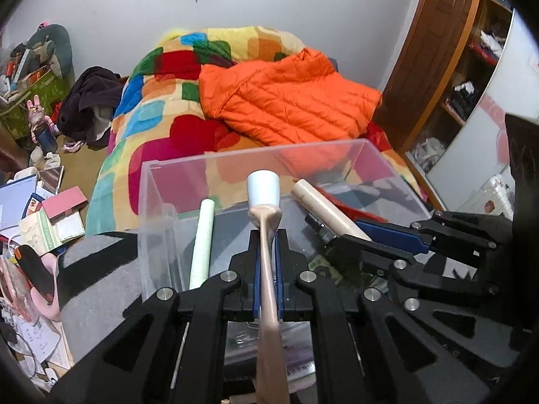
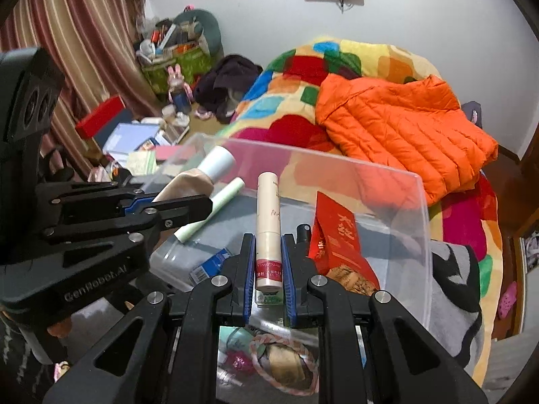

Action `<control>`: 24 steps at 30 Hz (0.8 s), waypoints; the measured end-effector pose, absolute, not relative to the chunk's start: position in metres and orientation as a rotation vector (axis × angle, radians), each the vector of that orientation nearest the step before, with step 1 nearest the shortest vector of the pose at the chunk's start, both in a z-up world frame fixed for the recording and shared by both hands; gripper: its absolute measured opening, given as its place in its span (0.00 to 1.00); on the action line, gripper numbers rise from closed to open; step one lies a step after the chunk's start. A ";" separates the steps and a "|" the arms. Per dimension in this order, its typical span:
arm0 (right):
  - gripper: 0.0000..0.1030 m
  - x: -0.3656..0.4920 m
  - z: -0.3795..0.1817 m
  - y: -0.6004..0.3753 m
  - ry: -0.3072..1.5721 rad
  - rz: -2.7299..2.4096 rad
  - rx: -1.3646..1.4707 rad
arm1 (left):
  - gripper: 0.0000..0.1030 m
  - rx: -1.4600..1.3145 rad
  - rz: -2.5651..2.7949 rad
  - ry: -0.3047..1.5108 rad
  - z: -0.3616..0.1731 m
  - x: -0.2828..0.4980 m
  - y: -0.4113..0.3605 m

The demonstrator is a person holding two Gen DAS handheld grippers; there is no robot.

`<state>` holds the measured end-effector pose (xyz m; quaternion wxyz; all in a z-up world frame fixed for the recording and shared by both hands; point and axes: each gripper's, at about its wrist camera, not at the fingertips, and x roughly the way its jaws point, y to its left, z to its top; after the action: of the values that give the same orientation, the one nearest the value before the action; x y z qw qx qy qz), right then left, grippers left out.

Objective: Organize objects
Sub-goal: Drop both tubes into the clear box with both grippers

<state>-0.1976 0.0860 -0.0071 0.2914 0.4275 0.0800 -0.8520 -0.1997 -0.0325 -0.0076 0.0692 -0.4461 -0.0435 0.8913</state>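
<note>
Over the clear box: we hold both grippers side by side above a transparent plastic bin [image 1: 256, 161] that sits in front of the bed.
Far left: we see a cluttered floor with boxes and papers [image 2: 134, 138] below a striped curtain [image 2: 84, 33].
Left gripper [image 1: 267, 235]: we have it clamped on a beige squeeze tube [image 1: 267, 269], whose white cap [image 1: 263, 188] points forward over the bin.
Green tube [image 1: 202, 239]: we see this pale stick leaning inside the bin, just left of the left gripper.
Right gripper [image 2: 267, 252]: we have it closed around a cream lip-balm stick [image 2: 267, 222] with a pink label at its base, upright between the blue pads [image 2: 249, 269].
Bin contents: we see a red packet [image 2: 337, 239] standing right of the stick, a blue-labelled item [image 2: 212, 262] on the bottom, and a black cap [image 2: 303, 232] beside the packet.
Behind: we see a multicoloured blanket [image 1: 161, 107] on the bed.
Right: we see an orange puffer jacket [image 1: 289, 101] lying on the blanket.
</note>
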 end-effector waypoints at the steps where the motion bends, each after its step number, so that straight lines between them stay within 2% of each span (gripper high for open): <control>1: 0.13 -0.199 -0.010 0.084 0.225 -2.266 1.149 | 0.06 -1.347 2.680 -0.122 -0.009 -0.200 -0.031; 13: 0.14 -0.189 -0.009 0.089 0.241 -2.256 1.152 | 0.10 -1.338 2.692 -0.075 -0.003 -0.187 -0.026; 15: 0.14 -0.186 -0.002 0.093 0.223 -2.257 1.139 | 0.14 -1.318 2.703 -0.072 0.003 -0.182 -0.027; 24: 0.18 -0.157 0.035 0.123 0.150 -2.298 1.033 | 0.47 -1.189 2.773 -0.064 0.034 -0.141 -0.031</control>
<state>-0.1570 0.1234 0.0352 0.3038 0.3899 0.0565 -0.8675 -0.1405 -0.0311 0.0342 0.0617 -0.3931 -0.0211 0.9172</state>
